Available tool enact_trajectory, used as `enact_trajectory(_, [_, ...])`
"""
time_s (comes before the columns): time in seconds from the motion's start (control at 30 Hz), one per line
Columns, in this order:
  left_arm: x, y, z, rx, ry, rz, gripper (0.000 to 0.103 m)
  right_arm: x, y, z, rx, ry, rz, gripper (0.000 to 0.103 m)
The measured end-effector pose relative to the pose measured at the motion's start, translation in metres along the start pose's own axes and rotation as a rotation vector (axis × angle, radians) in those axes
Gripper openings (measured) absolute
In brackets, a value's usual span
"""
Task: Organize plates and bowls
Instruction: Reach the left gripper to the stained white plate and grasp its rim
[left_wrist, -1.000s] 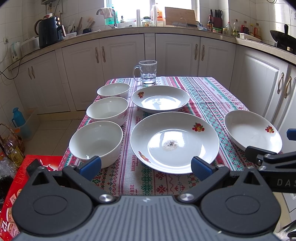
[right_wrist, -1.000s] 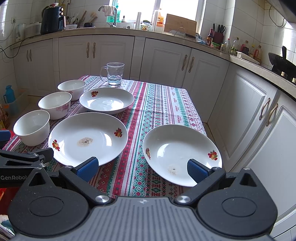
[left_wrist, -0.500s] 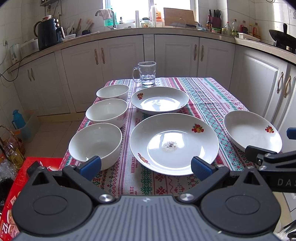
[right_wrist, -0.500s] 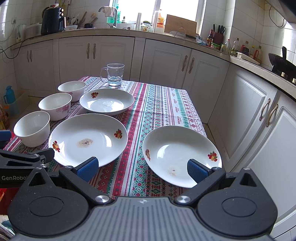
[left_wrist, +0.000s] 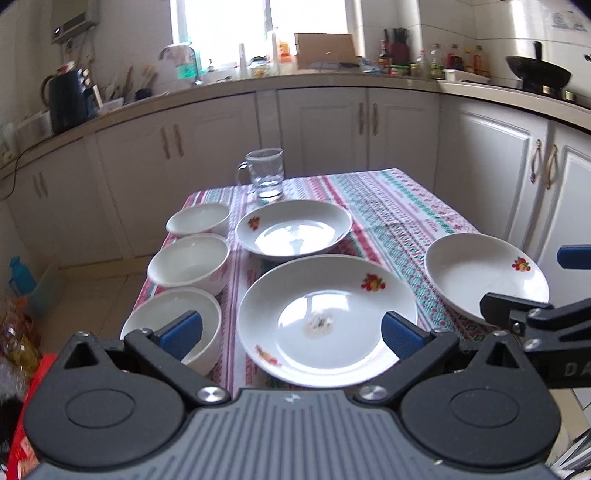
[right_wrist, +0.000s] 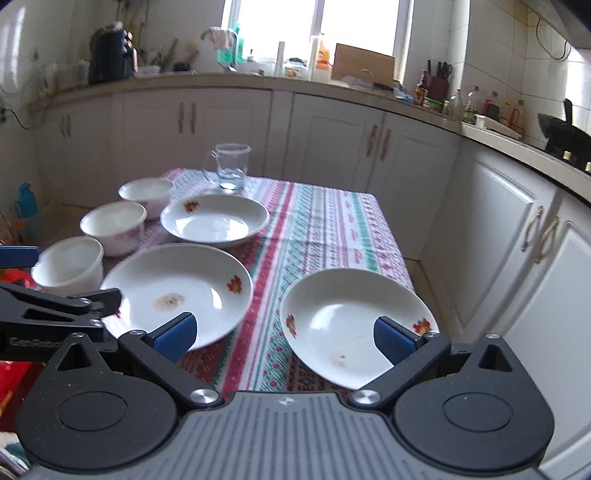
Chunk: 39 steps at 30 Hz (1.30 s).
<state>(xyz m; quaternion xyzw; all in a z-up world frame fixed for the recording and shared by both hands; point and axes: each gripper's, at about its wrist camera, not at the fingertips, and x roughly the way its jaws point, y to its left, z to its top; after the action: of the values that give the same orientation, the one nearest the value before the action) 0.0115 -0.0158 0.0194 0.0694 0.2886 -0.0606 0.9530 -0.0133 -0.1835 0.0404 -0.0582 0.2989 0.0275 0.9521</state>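
A: Layout? Why the three bowls (left_wrist: 186, 258) in one line?

B: They run down the table's left edge, near one another, so nesting them is probably quick. Near plate (left_wrist: 327, 319) sits centre-front, far plate (left_wrist: 293, 227) behind it, right plate (right_wrist: 356, 325) apart at the right edge, slightly overhanging. Glass mug (left_wrist: 266, 171) is at the back.

A: Grippers?

B: Left gripper (left_wrist: 291, 328) has its jaws spread wide, empty, framing the near plate. Right gripper (right_wrist: 284, 332) is likewise spread, empty, aimed at the right plate's rim. Judgement: approach stage, nothing stacked yet.
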Motion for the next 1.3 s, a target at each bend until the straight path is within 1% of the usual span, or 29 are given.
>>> enact_trajectory(0.1, [0.005, -0.003, 0.006, 0.017, -0.021, -0.035, 0.102, -0.001, -0.013, 0.001, 0.004, -0.031, 0.027, 0.103])
enact_trajectory(0.2, [0.015, -0.006, 0.013, 0.021, -0.016, -0.072, 0.102, -0.001, -0.027, 0.0, -0.014, -0.052, 0.038, 0.103])
enact_trajectory(0.33, [0.026, -0.013, 0.021, 0.039, -0.028, -0.13, 0.102, 0.003, -0.044, -0.009, -0.101, -0.076, -0.004, 0.103])
enact_trajectory(0.4, [0.034, -0.019, 0.026, 0.064, -0.025, -0.158, 0.102, 0.007, -0.054, -0.015, -0.122, -0.064, -0.013, 0.103])
enact_trajectory(0.5, [0.045, -0.029, 0.033, 0.098, -0.014, -0.207, 0.102, 0.016, -0.07, -0.028, -0.119, -0.032, -0.001, 0.103])
enact_trajectory(0.63, [0.062, -0.046, 0.041, 0.147, 0.004, -0.23, 0.102, 0.031, -0.084, -0.047, -0.103, 0.009, 0.031, 0.103])
enact_trajectory(0.73, [0.076, -0.056, 0.047, 0.156, 0.028, -0.275, 0.102, 0.045, -0.094, -0.06, -0.073, 0.043, 0.051, 0.103])
enact_trajectory(0.87, [0.092, -0.069, 0.052, 0.183, 0.053, -0.307, 0.102, 0.063, -0.105, -0.074, -0.031, 0.082, 0.081, 0.103])
enact_trajectory(1.1, [0.119, -0.089, 0.061, 0.237, 0.094, -0.344, 0.102, 0.09, -0.115, -0.082, -0.024, 0.121, 0.095, 0.103])
enact_trajectory(1.17, [0.125, -0.093, 0.063, 0.251, 0.101, -0.359, 0.102, 0.093, -0.119, -0.082, -0.015, 0.116, 0.116, 0.103])
enact_trajectory(1.3, [0.135, -0.103, 0.068, 0.282, 0.124, -0.403, 0.102, 0.098, -0.123, -0.081, -0.018, 0.106, 0.131, 0.103])
